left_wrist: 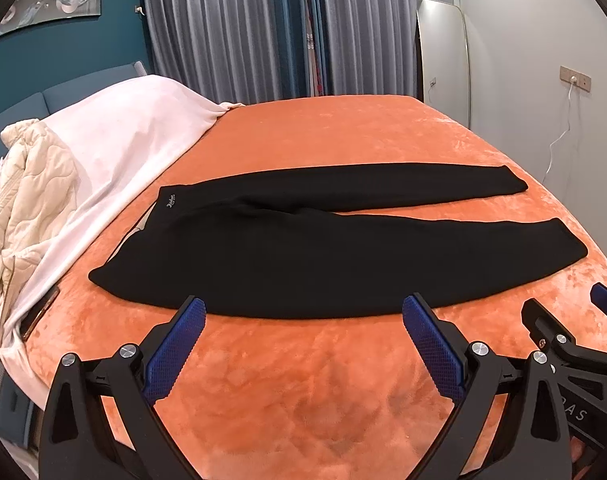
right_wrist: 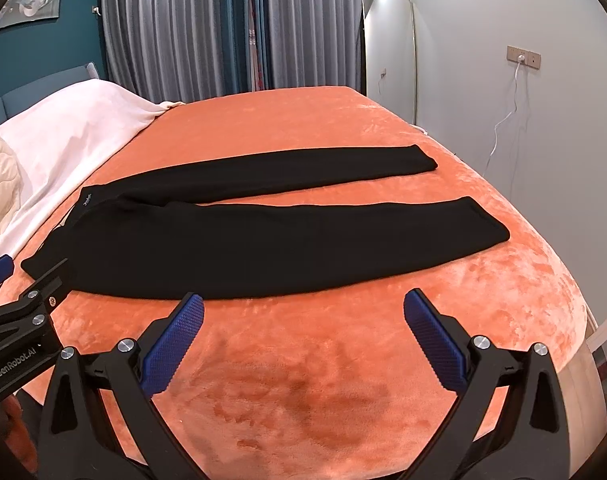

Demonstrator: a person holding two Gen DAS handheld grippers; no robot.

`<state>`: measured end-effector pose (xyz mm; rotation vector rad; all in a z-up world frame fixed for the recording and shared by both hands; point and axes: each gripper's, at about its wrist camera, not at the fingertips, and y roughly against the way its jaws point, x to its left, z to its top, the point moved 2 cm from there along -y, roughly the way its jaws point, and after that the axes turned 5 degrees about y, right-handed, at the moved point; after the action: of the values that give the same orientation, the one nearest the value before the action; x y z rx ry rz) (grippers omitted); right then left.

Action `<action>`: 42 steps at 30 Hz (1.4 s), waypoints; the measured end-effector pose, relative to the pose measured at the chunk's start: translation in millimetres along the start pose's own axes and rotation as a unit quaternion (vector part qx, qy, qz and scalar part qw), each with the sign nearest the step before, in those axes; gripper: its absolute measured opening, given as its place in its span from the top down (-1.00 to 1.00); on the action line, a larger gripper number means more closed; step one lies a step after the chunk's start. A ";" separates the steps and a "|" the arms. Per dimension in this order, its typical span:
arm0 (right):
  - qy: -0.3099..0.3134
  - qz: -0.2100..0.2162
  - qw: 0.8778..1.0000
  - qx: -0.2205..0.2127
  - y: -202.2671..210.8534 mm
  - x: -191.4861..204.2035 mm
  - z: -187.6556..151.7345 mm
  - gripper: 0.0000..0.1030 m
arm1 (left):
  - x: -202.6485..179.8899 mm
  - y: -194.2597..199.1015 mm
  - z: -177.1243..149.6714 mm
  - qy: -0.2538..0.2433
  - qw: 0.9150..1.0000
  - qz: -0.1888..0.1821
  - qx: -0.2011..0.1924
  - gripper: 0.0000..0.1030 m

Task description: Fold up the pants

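Note:
Black pants [left_wrist: 287, 248] lie flat on the orange bed cover [left_wrist: 303, 380], waistband to the left, both legs stretched to the right and spread apart. They also show in the right wrist view [right_wrist: 239, 248]. My left gripper [left_wrist: 303, 312] is open and empty, hovering just in front of the pants' near edge. My right gripper [right_wrist: 303, 308] is open and empty, close in front of the near leg's edge. The right gripper shows at the right edge of the left wrist view [left_wrist: 567, 312]; the left gripper shows at the left edge of the right wrist view [right_wrist: 27, 268].
A white blanket [left_wrist: 115, 144] and a cream quilt [left_wrist: 27, 184] lie piled at the left head end of the bed. Grey curtains [left_wrist: 263, 28] hang behind. A mirror [left_wrist: 443, 52] and a wall socket with a cable [left_wrist: 575, 80] stand at the right.

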<state>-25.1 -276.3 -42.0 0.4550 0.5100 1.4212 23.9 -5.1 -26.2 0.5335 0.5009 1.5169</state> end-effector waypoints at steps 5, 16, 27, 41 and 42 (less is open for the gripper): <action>0.002 0.001 1.000 0.001 -0.3 1.6 -0.5 -0.91 | 0.1 -1.3 0.0 -0.001 1.000 0.002 0.001 -0.89; 0.002 0.002 1.000 -0.001 0.8 1.8 -0.3 -0.91 | 2.9 -0.5 0.1 0.000 1.000 0.006 -0.002 -0.89; 0.001 0.002 1.000 -0.001 1.4 2.8 -0.2 -0.91 | 3.0 0.0 1.5 -0.002 1.000 0.007 -0.001 -0.89; 0.000 0.003 1.000 -0.001 2.1 3.2 1.5 -0.91 | 3.9 0.1 3.6 -0.003 1.000 0.007 -0.002 -0.89; 0.000 0.003 1.000 -0.002 2.2 3.3 2.1 -0.91 | 3.9 0.1 3.7 -0.004 1.000 0.007 -0.002 -0.89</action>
<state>-25.4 -272.8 -39.3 0.4535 0.5070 1.4269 26.1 -1.2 -23.1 0.5397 0.4890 1.5286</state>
